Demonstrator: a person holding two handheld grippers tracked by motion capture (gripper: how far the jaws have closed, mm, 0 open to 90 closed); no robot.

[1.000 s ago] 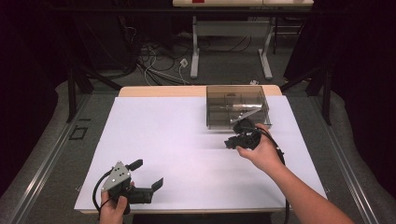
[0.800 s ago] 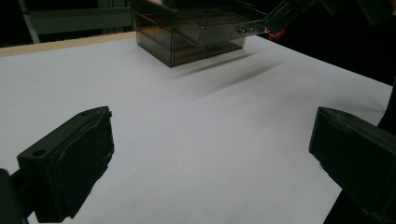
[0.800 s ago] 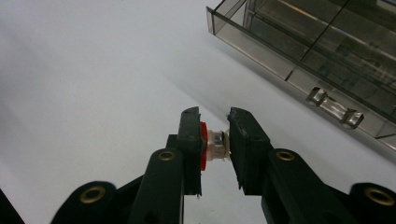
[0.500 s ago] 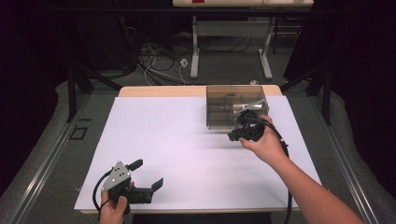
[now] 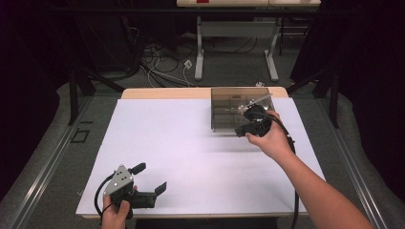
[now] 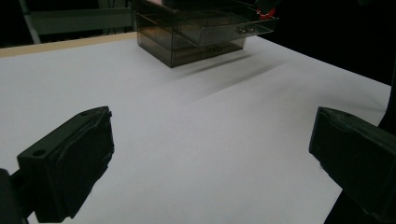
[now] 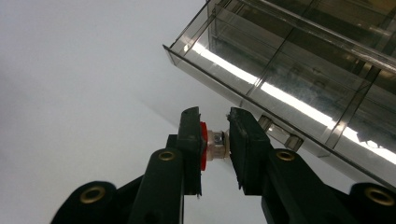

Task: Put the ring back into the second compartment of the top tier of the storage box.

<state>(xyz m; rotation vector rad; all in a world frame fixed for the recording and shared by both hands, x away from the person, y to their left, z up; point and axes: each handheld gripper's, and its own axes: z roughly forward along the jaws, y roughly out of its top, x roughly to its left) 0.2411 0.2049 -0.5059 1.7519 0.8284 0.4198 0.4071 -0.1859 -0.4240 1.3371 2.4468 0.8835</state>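
Observation:
A smoky clear drawer box [image 5: 228, 102] stands at the far right of the white table top [image 5: 181, 143]. One of its drawers [image 6: 224, 29] is pulled out toward me. My right gripper [image 5: 239, 130] hovers just in front of that drawer, above the table. In the right gripper view, my right gripper [image 7: 215, 122] is shut on a small piece with a red cap and a whitish body [image 7: 211, 143], close under the drawer box [image 7: 303, 70]. My left gripper [image 5: 152, 177] rests near the front left edge. Its jaws are wide open with nothing between them [image 6: 210, 154].
The table's wooden back edge [image 5: 162, 93] shows behind the white sheet. Beyond it are cables on the floor [image 5: 157, 62] and a table frame [image 5: 234, 47]. Dark curtains close off both sides.
My right hand has lifted and moved farther from me, toward the drawer box, with the small piece still gripped. The left hand has stayed put.

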